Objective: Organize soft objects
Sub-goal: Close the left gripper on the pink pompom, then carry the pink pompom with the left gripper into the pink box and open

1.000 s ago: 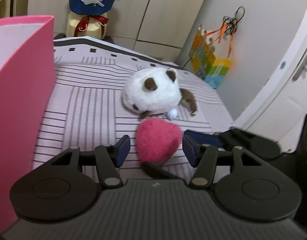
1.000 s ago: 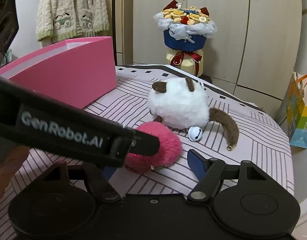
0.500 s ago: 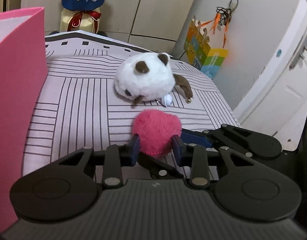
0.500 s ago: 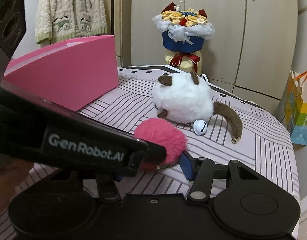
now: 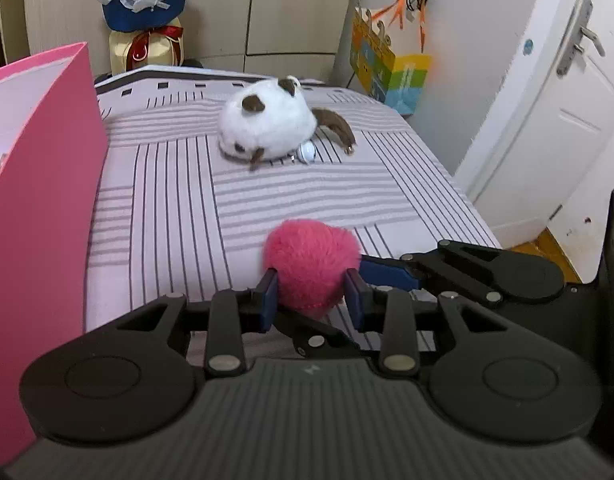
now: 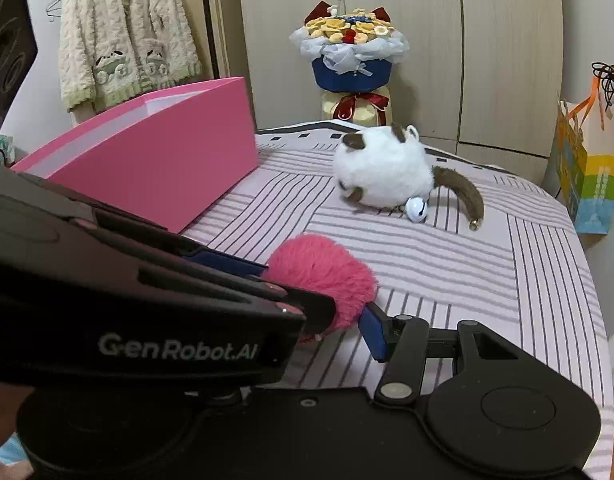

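Change since 1 second ago: the left gripper [image 5: 311,294] was spread either side of the pink heart plush [image 5: 311,262]; its jaws have just been closing and both blue pads now press into the plush. The right gripper [image 6: 361,320] has just been narrowing too. The white plush [image 5: 265,126] sits farther off in both views, so both tools seem to have drawn back with the heart.

Left gripper: narrow, clamped on the lower half of the pink heart plush, fur bulging above the pads.

Right gripper: half-closed; 1 blue finger [image 6: 373,334] lies against the heart's right flank; the other is hidden behind the left tool, so I cannot tell whether it truly grips.

Where the heart is: low over the striped cloth [image 5: 291,196], at 6 o'clock from the white plush and at 3 o'clock from the pink box [image 5: 39,200]; whether it has left the cloth I cannot tell.

Step in hand, done well: my judgement is a lift and carry towards the box at 9 o'clock. Keep the squeeze steady, since fur compresses and can slip; clear the box's tall wall before lowering; let the right tool come away so the 2 do not tangle.

Look of the heart: hot-pink, long shaggy pile, rounded lobes, a seam near its lower edge.
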A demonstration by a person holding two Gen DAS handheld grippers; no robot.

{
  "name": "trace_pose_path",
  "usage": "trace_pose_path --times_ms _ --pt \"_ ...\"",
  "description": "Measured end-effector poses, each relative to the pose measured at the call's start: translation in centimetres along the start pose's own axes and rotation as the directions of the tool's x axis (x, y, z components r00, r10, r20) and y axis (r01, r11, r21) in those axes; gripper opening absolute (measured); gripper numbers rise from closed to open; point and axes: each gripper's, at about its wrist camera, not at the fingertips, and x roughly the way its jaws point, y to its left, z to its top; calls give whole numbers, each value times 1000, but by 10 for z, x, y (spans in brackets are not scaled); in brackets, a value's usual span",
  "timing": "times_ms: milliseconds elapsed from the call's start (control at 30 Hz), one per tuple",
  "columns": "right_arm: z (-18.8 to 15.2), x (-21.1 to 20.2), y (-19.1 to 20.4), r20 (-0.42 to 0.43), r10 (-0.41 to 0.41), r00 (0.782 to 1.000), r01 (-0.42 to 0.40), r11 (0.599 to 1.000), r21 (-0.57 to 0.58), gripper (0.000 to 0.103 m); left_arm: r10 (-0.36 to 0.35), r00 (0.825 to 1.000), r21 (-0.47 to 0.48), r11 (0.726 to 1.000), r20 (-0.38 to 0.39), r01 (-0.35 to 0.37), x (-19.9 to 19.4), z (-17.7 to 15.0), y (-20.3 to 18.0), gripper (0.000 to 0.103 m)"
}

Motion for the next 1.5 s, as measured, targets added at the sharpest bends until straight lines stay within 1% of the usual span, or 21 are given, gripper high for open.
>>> trace_pose_path --times_ms 167,333,400,500,567,667,800,933,1133,1267,1400,1500 --pt "-8 -20 14 -15 14 1000 -13 1000 12 59 -36 999 -2 999 -9 36 -24 -15 3 33" --pt "-12 -44 36 -34 4 999 -5 1000 -25 59 -71 997 5 997 -31 72 -50 -26 3 33" --pt "-12 -53 44 -54 0 999 -1 1000 -19 59 -86 995 2 996 -43 87 -60 -30 3 33" --pt "-11 -67 57 -86 -7 996 6 1000 -16 59 -124 990 -28 992 -71 122 -74 -36 7 34" --pt "-12 -74 63 -102 -3 995 1 1000 -21 59 -132 988 -29 991 -83 130 -83 -40 7 34" --pt "-14 -85 77 -119 0 993 -6 998 -56 59 -146 984 -25 989 -105 144 -100 -47 8 34" --pt "-13 -102 101 -131 15 991 -31 992 -121 59 -154 981 -53 987 -120 149 -125 -57 14 34" --pt "-6 -118 123 -109 47 993 -65 984 -167 59 -148 984 -51 988 -96 143 -157 -62 22 34" --pt "19 -134 147 -92 151 984 -165 969 -181 59 -124 991 -57 991 -45 122 -207 -59 43 38" --pt "39 -137 169 -37 175 984 -178 956 -234 59 -87 996 -49 995 15 87 -233 -49 60 38" --pt "58 -128 182 15 199 980 -189 950 -248 60 -72 993 -97 992 89 80 -244 -42 86 39" --pt "71 -111 190 36 208 977 -193 949 -249 60 -51 991 -121 990 123 66 -243 -34 106 39"
